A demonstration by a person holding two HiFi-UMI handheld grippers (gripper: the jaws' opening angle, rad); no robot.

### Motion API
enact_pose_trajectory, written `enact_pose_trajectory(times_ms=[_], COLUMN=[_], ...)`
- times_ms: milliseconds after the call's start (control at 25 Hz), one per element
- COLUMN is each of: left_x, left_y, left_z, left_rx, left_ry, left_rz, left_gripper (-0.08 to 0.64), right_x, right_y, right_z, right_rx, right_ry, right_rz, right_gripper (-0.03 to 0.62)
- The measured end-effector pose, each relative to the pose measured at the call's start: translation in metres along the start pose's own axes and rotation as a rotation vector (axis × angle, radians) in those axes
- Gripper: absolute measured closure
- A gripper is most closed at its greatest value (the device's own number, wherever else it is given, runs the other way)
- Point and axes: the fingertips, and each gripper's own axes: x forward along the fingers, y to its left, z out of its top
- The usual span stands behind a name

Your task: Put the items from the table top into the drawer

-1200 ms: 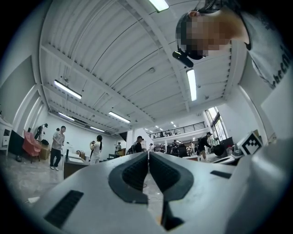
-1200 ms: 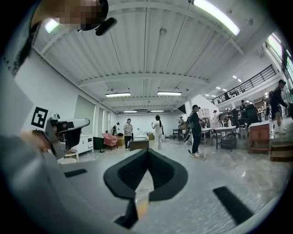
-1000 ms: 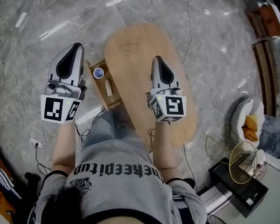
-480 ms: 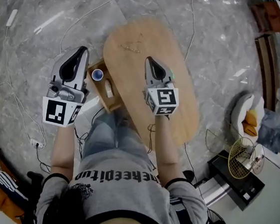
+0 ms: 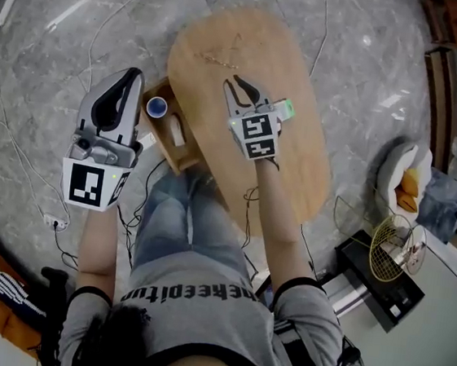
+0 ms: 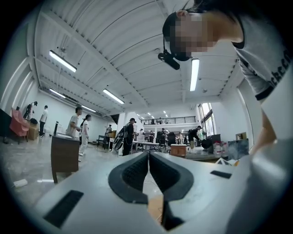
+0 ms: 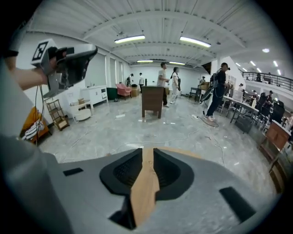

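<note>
An oval wooden table (image 5: 296,169) has an open drawer (image 5: 183,163) on its left side. A blue-and-white cup (image 5: 157,107) and a pale item (image 5: 176,131) lie in the drawer. A thin, chain-like thing (image 5: 218,58) lies near the table's far end. My right gripper (image 5: 238,83) tilts down over the table top; its jaws are opening, and only bare wood shows between them (image 7: 148,151). A small green-and-white thing (image 5: 284,108) shows just right of it. My left gripper (image 5: 132,74) hangs left of the drawer, shut with nothing in it (image 6: 149,153).
Cables run over the marble floor to a power strip (image 5: 50,221). A wire basket (image 5: 393,250) and a white seat with orange cushions (image 5: 404,186) stand right of the table. Several people and a wooden cabinet (image 7: 152,100) are further off in the hall.
The right gripper has come down toward the table, tipped its nose downward and parted its jaws. The left gripper has sunk a little beside the drawer and stays shut.
</note>
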Motion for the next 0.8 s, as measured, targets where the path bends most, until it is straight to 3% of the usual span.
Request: enact_pose_trajectory(times_ms=[440, 800], left_x=[-0.007, -0.005], left_y=[0.012, 0.026], left_z=[-0.057, -0.088], left_rx=[-0.022, -0.031], left_ry=[0.052, 0.083], left_rz=[0.035, 0.049], left_gripper=[0.546, 0.546], right_x=[0.096, 0.148], right_y=[-0.009, -0.017], right_z=[-0.087, -0.121], right_rx=[-0.284, -0.493], right_ry=[0.288, 0.436], right_rz=[0.064, 0.113], right_gripper=[0.477, 0.462])
